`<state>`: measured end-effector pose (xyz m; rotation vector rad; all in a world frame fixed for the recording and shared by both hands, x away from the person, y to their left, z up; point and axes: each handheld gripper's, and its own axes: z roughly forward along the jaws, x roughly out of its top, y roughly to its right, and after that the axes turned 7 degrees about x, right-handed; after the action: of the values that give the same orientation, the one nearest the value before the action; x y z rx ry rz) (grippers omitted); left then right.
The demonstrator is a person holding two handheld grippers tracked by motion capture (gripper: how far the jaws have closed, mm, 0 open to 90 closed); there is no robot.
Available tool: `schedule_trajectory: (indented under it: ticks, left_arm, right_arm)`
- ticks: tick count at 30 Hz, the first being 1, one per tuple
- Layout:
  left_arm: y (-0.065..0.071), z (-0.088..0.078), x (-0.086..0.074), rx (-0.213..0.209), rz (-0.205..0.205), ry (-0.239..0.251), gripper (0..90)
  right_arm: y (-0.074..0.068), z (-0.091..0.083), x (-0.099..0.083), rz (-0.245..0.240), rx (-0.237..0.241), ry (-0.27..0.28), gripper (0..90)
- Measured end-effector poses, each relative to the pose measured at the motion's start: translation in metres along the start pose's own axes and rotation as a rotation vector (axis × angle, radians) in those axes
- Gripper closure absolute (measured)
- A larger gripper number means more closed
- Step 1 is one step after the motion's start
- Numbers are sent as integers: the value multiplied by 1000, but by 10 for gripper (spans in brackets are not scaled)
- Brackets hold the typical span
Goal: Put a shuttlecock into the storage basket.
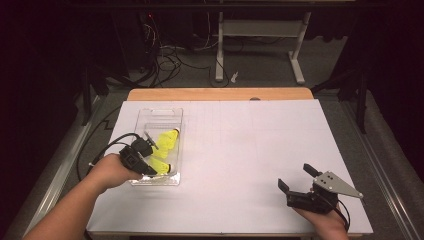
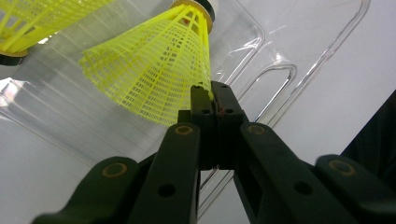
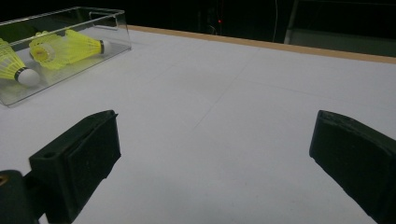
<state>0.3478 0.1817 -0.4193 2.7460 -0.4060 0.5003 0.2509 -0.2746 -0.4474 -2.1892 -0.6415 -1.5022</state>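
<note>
White tabletop (image 1: 240, 150): left claw (image 2: 212, 93) clenched on shuttlecock (image 2: 154, 70), hiding its rim; right claw (image 3: 212, 154) released.

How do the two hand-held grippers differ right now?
The left hand-held gripper is shut on the skirt edge of a yellow shuttlecock in the clear box; the right hand-held gripper stands wide open with nothing between its jaws. The left reaches into the box; the right sits over bare table. Both are black.

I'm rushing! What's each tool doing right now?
Left tool: closed, pinching the rim of a yellow shuttlecock in the clear box.
Right tool: open, holding nothing.
</note>
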Motion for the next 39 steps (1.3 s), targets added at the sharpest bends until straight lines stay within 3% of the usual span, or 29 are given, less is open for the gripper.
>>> schedule_trajectory:
  ticks: [17, 18, 24, 25, 26, 39]
  left_arm:
    - [-4, -3, 2, 26, -24, 15, 802]
    - [-2, 2, 3, 34, -70, 84, 792]
    - [-5, 0, 5, 40, -68, 107, 737]
    - [-4, -1, 5, 38, -80, 91, 730]
    - [-7, -6, 4, 34, -32, 31, 728]
    - [-7, -16, 9, 71, -23, 46, 674]
  right_arm:
    - [0, 0, 0, 1, -2, 0, 24]
    - [0, 0, 0, 1, -2, 0, 24]
    - [0, 0, 0, 1, -4, -1, 24]
    - [0, 0, 0, 0, -5, -1, 24]
    - [0, 0, 0, 1, -4, -1, 24]
    - [0, -1, 0, 1, -8, 0, 24]
